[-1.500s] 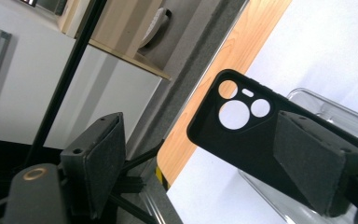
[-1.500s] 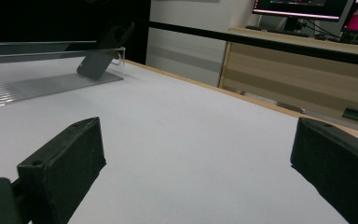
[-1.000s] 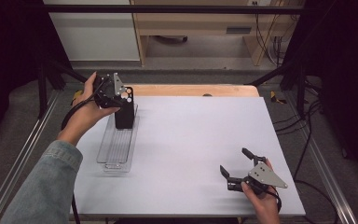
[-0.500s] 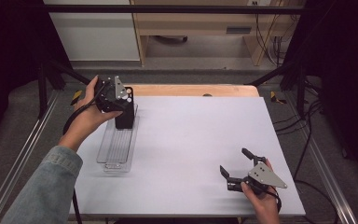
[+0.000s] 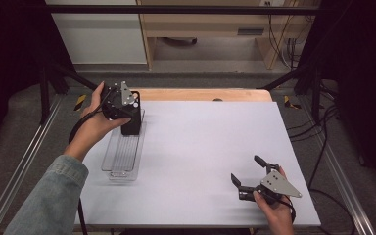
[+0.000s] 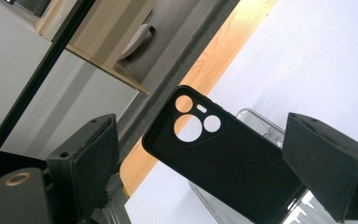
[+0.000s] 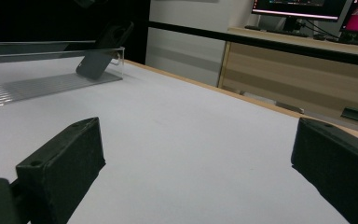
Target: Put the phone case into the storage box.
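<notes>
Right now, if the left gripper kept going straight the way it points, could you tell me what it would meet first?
Most likely the black phone case, which stands propped in the clear tray straight ahead between the open fingers of the left gripper. How close it is I cannot judge.

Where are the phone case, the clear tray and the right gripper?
phone case (image 6: 223,168), left gripper view, on its black back below the camera cutouts.
clear tray (image 5: 120,164), high view, on its ribbed floor.
right gripper (image 5: 247,170), high view, midway between its open fingertips.
</notes>
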`<act>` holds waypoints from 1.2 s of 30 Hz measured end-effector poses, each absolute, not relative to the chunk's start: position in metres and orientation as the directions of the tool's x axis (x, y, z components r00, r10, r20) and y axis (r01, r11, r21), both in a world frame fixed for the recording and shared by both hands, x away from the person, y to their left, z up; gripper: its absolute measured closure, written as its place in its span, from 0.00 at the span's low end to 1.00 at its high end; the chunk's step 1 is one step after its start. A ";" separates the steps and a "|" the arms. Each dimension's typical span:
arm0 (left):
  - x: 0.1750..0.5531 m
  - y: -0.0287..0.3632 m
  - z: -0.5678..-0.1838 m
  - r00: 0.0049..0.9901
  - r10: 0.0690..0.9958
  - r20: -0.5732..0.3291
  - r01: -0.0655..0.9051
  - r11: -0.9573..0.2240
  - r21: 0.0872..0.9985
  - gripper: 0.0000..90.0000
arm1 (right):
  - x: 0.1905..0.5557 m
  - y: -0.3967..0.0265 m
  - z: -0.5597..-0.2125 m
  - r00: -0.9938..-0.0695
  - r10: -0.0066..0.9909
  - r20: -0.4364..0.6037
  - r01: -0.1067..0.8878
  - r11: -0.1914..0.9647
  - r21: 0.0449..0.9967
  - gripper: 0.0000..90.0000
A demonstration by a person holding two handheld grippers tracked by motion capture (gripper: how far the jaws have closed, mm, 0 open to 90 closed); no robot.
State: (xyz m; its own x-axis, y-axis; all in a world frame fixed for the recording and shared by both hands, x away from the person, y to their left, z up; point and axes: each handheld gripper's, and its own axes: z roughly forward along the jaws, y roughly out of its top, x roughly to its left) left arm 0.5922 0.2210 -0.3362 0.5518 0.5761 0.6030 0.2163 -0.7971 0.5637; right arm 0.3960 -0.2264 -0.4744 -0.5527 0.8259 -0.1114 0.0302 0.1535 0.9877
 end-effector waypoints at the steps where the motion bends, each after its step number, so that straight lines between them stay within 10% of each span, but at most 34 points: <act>1: 0.592 0.221 -0.336 0.552 0.578 0.601 0.215 -0.795 0.568 0.12 | 0.396 -0.226 -0.474 -0.553 0.826 -0.112 0.029 0.153 0.988 0.03; 36: 0.575 0.205 -0.347 0.579 0.604 0.547 0.207 -0.758 0.619 0.09 | 0.396 -0.226 -0.474 -0.553 0.826 -0.109 0.033 0.152 0.988 0.03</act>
State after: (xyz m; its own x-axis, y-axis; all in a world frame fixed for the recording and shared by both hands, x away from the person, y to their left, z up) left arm 0.5753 0.2050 -0.3470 0.5792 0.6043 0.5471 0.2067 -0.7581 0.6185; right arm 0.3958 -0.2261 -0.4743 -0.5526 0.8263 -0.1090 0.0325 0.1521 0.9878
